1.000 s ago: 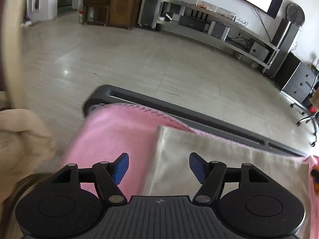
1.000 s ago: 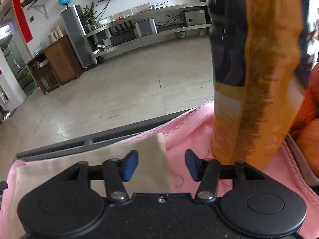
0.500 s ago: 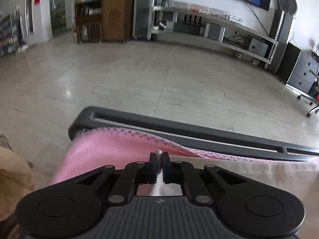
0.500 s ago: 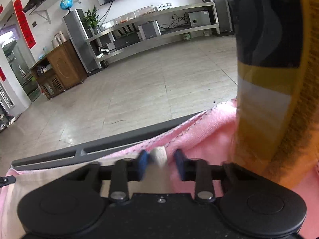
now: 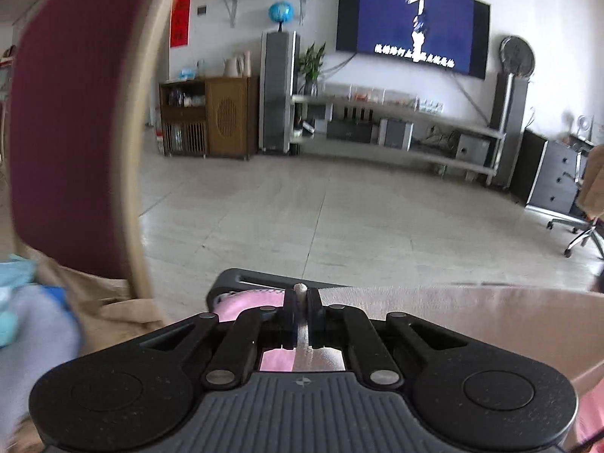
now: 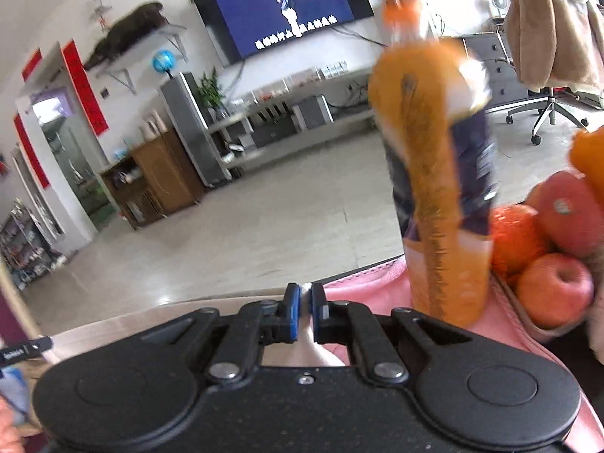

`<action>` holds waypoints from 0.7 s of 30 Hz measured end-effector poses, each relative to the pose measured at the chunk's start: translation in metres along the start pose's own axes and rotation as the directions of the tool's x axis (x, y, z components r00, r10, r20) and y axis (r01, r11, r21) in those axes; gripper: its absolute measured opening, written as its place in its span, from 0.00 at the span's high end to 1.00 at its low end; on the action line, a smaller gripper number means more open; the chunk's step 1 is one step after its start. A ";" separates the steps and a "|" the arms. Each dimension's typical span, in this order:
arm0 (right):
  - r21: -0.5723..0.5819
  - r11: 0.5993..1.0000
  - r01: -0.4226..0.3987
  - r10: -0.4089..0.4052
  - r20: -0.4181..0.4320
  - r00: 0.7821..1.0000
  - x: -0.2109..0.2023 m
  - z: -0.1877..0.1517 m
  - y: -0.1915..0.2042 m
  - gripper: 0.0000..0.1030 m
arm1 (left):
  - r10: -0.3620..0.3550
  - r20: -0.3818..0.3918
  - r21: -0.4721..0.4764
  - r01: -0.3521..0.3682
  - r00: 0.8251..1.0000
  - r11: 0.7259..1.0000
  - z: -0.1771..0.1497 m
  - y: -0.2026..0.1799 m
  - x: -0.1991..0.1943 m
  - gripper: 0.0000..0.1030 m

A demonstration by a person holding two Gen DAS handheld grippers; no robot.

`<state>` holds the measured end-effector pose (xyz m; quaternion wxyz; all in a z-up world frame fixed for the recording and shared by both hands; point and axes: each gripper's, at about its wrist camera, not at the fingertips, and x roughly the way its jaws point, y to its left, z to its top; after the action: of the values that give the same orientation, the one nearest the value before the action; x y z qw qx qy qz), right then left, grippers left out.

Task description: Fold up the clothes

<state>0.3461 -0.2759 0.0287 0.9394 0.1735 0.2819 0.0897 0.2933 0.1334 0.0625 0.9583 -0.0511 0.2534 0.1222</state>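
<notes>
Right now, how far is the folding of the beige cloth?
Done: both far corners are gripped. The left gripper and the right gripper are each shut on an edge of the beige cloth, which is stretched between them above the pink towel. In hand: carrying that edge over. Left: laying it down; no finished fold shows yet.

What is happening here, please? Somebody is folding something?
Yes. A person holds a claw in each hand and is folding a beige cloth that lies on a pink towel. The left claw is shut on one corner of the cloth's far edge, and the right claw is shut on the other corner. An orange bottle and a tray of fruit stand close on the right side.
</notes>
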 end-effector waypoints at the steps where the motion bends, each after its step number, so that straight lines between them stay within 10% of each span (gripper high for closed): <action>1: 0.002 1.000 -0.004 0.004 0.003 1.000 -0.020 0.001 0.002 0.94 | -0.003 0.007 0.000 0.003 1.000 1.000 -0.003 0.004 -0.020 0.96; 5: 0.019 0.999 -0.038 0.038 0.008 0.999 -0.107 -0.013 0.010 0.94 | -0.035 0.000 -0.006 0.035 0.999 0.999 -0.033 0.030 -0.090 0.96; 11: 0.024 0.997 -0.071 0.073 -0.114 0.991 -0.186 -0.107 -0.007 0.90 | 0.007 -0.252 -0.010 -0.010 0.968 1.000 -0.147 0.074 -0.151 0.78; 14: 0.131 0.989 -0.065 0.088 -0.181 0.979 -0.191 -0.149 -0.044 0.83 | -0.008 -0.361 -0.166 -0.056 0.933 0.985 -0.178 0.106 -0.155 0.81; 21: 0.328 0.944 -0.041 0.118 -0.219 0.969 -0.165 -0.171 -0.088 0.70 | -0.092 -0.371 -0.304 -0.027 0.924 0.952 -0.182 0.112 -0.144 0.63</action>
<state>0.1202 -0.3542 -0.0563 0.8542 0.3233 0.3947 0.1006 0.0570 0.1823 -0.0281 0.8733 -0.2247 0.4118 0.1313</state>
